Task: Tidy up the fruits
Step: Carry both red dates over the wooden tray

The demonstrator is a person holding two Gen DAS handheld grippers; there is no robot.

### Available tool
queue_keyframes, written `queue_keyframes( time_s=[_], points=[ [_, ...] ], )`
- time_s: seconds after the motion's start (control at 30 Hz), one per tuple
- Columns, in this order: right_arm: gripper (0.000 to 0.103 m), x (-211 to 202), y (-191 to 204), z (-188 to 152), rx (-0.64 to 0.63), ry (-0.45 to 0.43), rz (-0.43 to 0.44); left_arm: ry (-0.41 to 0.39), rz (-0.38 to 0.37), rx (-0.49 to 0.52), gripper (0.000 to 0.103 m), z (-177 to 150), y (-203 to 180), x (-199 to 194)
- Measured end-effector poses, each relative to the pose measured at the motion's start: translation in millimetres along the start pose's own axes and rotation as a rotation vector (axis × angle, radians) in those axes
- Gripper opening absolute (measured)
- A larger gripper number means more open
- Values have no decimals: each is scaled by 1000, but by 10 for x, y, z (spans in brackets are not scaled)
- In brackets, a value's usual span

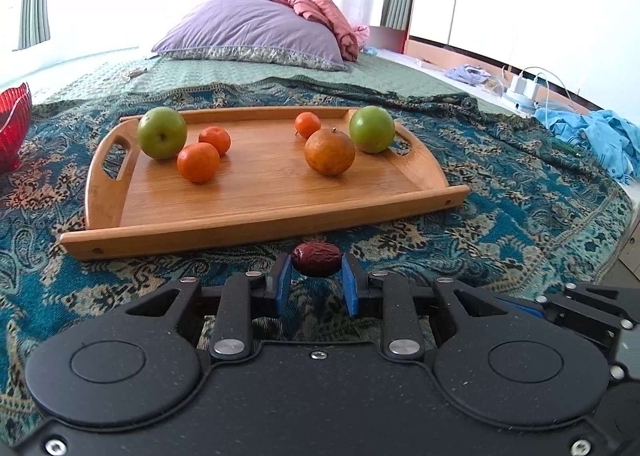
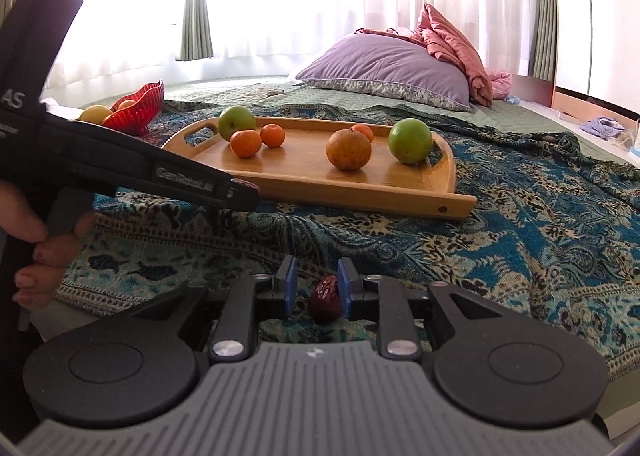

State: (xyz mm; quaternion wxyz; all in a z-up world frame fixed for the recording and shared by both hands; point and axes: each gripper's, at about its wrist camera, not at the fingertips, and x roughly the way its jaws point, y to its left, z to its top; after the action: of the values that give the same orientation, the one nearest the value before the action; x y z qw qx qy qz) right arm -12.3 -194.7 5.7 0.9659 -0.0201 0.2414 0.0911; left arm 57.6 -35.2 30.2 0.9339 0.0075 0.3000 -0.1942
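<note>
A wooden tray (image 1: 256,211) (image 2: 360,191) on the patterned bedspread holds two green apples (image 1: 162,132) (image 1: 372,129), three small oranges and one larger orange (image 1: 329,152). My left gripper (image 1: 316,266) is shut on a dark red date (image 1: 316,259), held just before the tray's near rim. It shows from the side in the right wrist view, with the date's tip (image 2: 246,184) at its end. In the right wrist view, my right gripper (image 2: 316,282) has its blue pads slightly apart. A second red date (image 2: 326,298) sits between them, against the right pad.
A red glass bowl (image 1: 12,127) (image 2: 138,111) with yellow and orange fruit stands left of the tray. A purple pillow (image 1: 252,31) and pink bedding lie behind. Blue cloth (image 1: 600,139) and a white charger sit at the bed's right edge.
</note>
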Motion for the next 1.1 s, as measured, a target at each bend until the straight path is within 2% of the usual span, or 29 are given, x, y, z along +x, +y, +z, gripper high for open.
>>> queue_keyframes(
  time_s=[0.13, 0.27, 0.47, 0.7, 0.83, 1.03, 1.07, 1.1],
  points=[
    [32, -8, -41, -21, 14, 2, -2, -25, -4, 20, 26, -70, -51, -196],
    [43, 3, -50, -51, 13, -2, -5, -30, -1, 25, 26, -184, -105, -348],
    [49, 16, -31, -93, 15, 3, -21, -19, 35, 43, 26, -419, -161, -422],
    [49, -1, 23, -160, 9, -18, -41, -7, 60, 10, 27, -569, -154, -355],
    [49, 22, 53, -177, 9, -21, -49, -16, 60, -6, 33, -560, -160, -302],
    [48, 60, 45, -196, 36, -33, -63, -26, 67, -20, 32, -557, -183, -219],
    [44, 63, 50, -196, 36, -35, -65, -29, 66, -23, 28, -560, -187, -215],
    [34, 69, 56, -196, 36, -34, -65, -33, 59, -22, 28, -560, -191, -217]
  ],
)
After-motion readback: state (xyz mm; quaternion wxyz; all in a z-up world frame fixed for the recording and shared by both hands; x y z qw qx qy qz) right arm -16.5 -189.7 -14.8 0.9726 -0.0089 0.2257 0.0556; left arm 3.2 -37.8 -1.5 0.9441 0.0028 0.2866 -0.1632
